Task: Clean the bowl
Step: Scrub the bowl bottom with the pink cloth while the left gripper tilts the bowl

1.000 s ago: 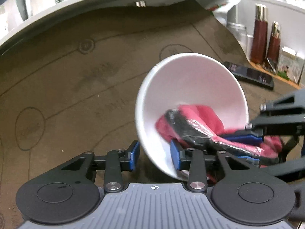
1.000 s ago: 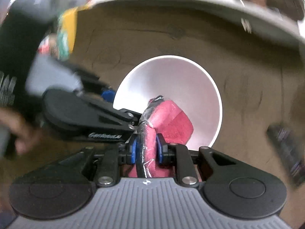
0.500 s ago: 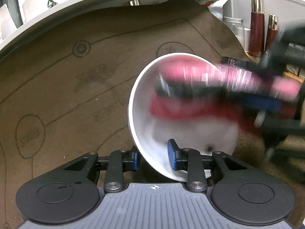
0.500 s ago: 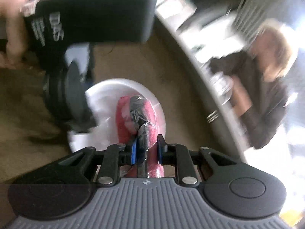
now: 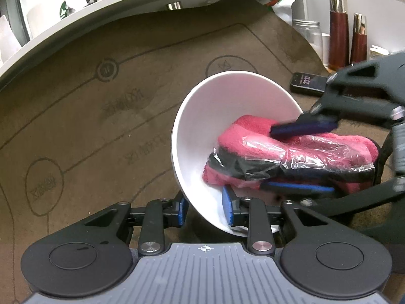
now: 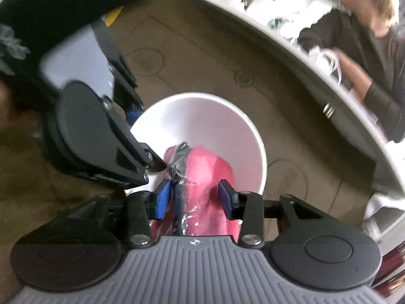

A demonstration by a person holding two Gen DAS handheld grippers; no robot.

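Note:
The white bowl is tilted up off the brown mat, its mouth facing right. My left gripper is shut on its lower rim, one blue pad outside the wall and one inside. A red cloth with a black band wrapped in clear plastic lies against the bowl's inner wall. My right gripper reaches in from the right, with one pad above the cloth and one below. In the right wrist view the right gripper stands open, its pads spread on either side of the cloth, which pokes into the bowl.
A brown printed mat covers the round white table. A phone lies behind the bowl at the right. Two dark red bottles and a glass jar stand further back. A person in dark sleeves sits across the table.
The cloth swept up across the bowl's inside and came back down to its lower right wall. The right gripper's fingers have spread wider around the cloth. The left gripper kept its hold on the rim.

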